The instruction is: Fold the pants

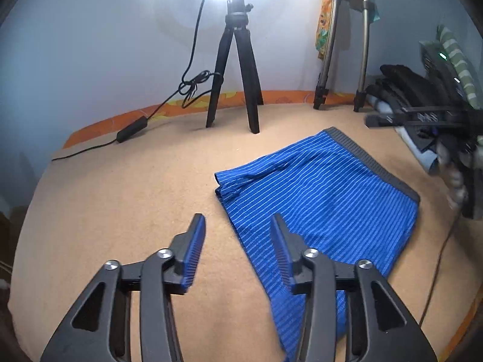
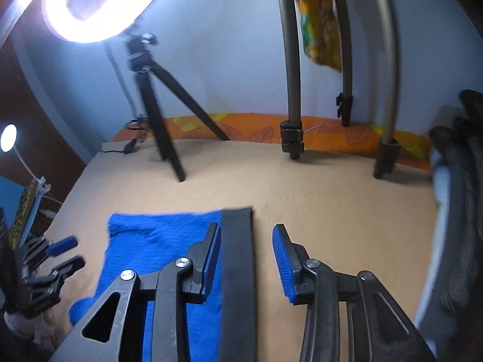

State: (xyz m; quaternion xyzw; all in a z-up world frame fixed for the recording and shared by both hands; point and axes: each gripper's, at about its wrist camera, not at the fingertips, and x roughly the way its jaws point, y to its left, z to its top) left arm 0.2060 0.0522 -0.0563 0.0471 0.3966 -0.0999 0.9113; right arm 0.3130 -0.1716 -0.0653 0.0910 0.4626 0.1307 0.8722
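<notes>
Blue striped shorts (image 1: pixel 317 199) with a dark grey waistband (image 1: pixel 377 160) lie flat on the tan surface. My left gripper (image 1: pixel 237 226) is open and empty above the leg-hem side, its right finger over the cloth. In the right wrist view the shorts (image 2: pixel 169 247) lie low and left, with the waistband (image 2: pixel 238 265) running towards the camera. My right gripper (image 2: pixel 246 235) is open and empty, hovering over the waistband edge. The right gripper also shows at the right edge of the left wrist view (image 1: pixel 422 117). The left gripper shows at the left edge of the right wrist view (image 2: pixel 68 253).
A black tripod (image 1: pixel 234 69) with a ring light (image 2: pixel 90 3) stands at the back. Its cable and switch (image 1: pixel 132 129) trail left. Metal stand legs (image 2: pixel 291 90) stand at the back right. Dark clothes (image 1: pixel 416 90) are piled at the right.
</notes>
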